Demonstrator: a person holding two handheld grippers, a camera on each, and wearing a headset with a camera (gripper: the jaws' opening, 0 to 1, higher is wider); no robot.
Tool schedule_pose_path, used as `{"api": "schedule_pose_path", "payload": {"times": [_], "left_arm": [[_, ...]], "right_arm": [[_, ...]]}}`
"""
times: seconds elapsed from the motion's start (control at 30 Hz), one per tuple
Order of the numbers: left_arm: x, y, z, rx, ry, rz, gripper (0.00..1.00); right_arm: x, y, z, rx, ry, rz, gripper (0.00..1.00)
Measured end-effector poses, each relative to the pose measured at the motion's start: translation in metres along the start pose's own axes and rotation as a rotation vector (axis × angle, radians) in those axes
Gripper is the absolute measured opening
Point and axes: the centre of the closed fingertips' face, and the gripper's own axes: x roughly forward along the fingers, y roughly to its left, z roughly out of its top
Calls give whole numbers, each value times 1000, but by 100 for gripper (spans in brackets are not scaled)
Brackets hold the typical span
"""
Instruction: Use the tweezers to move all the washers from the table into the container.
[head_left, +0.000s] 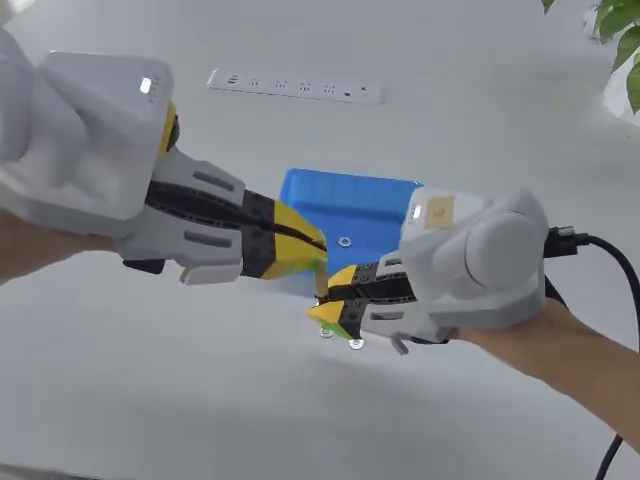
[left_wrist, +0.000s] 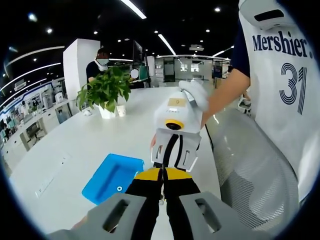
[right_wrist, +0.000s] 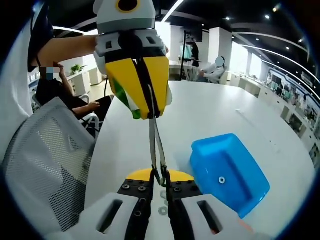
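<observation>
Slim metal tweezers (right_wrist: 154, 145); 1 silver washer (head_left: 345, 241) in blue container (head_left: 370, 205).

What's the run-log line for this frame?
left gripper: shut on tweezers | right gripper: shut on tweezers | container: one washer | table: two washers

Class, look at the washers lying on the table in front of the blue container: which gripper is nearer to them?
Right. The right gripper has its tips right at the washers. The left gripper sits farther back, by the container's near edge, holding the tweezers.

One washer (head_left: 345, 241) lies inside the blue container (head_left: 352, 196).
</observation>
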Motion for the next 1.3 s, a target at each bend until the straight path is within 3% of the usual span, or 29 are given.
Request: {"api": "schedule_pose_path", "payload": {"times": [0.27, 0.63, 0.93, 1.3], "left_arm": [[-5, 18, 20, 43, -24, 10, 5], [-1, 48, 32, 97, -24, 12, 5], [8, 72, 29, 112, -24, 8, 5], [19, 98, 9, 103, 9, 8, 5]], "right_arm": [[-11, -22, 20, -15, -38, -56, 10], [-12, -57, 31, -18, -59, -110, 10], [-6, -81, 29, -13, -55, -133, 10], [12, -103, 17, 15, -53, -135, 10]]}}
